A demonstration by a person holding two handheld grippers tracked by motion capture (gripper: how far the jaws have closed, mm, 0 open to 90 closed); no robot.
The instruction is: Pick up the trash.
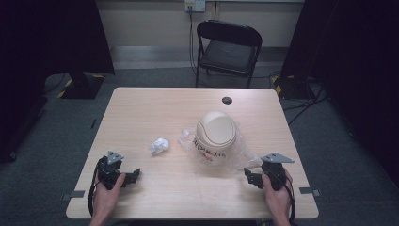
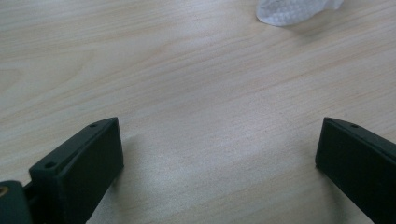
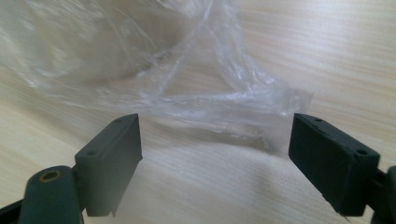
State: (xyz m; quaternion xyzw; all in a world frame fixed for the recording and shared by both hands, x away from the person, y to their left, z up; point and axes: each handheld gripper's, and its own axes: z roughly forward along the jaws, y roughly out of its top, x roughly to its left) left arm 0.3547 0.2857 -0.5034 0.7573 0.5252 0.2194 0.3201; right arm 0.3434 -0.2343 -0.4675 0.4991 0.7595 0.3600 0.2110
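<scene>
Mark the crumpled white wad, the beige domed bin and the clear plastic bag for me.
crumpled white wad [image 1: 159, 146], high view, its middle.
beige domed bin [image 1: 216, 128], high view, top of its dome.
clear plastic bag [image 3: 243, 105], right gripper view, the crinkled edge nearest the jaws.

This looks like a lab or studio set up for recording, not a home. A plain light-wood worktop [image 1: 141, 108] with a cable hole [image 1: 227, 100] stands alone on grey carpet [image 1: 56, 141]. Black curtains [image 1: 56, 33] hang at both sides, and the one on the left has a stand base [image 1: 82, 84] marked with yellow and black tape. A black folding chair [image 1: 228, 49] sits against a bare pale wall with a socket [image 1: 195, 4], from which cables run down. More cables [image 1: 306, 94] trail across the floor at the right. Small tape marks [image 1: 74, 194] sit at the worktop's near corners.
</scene>
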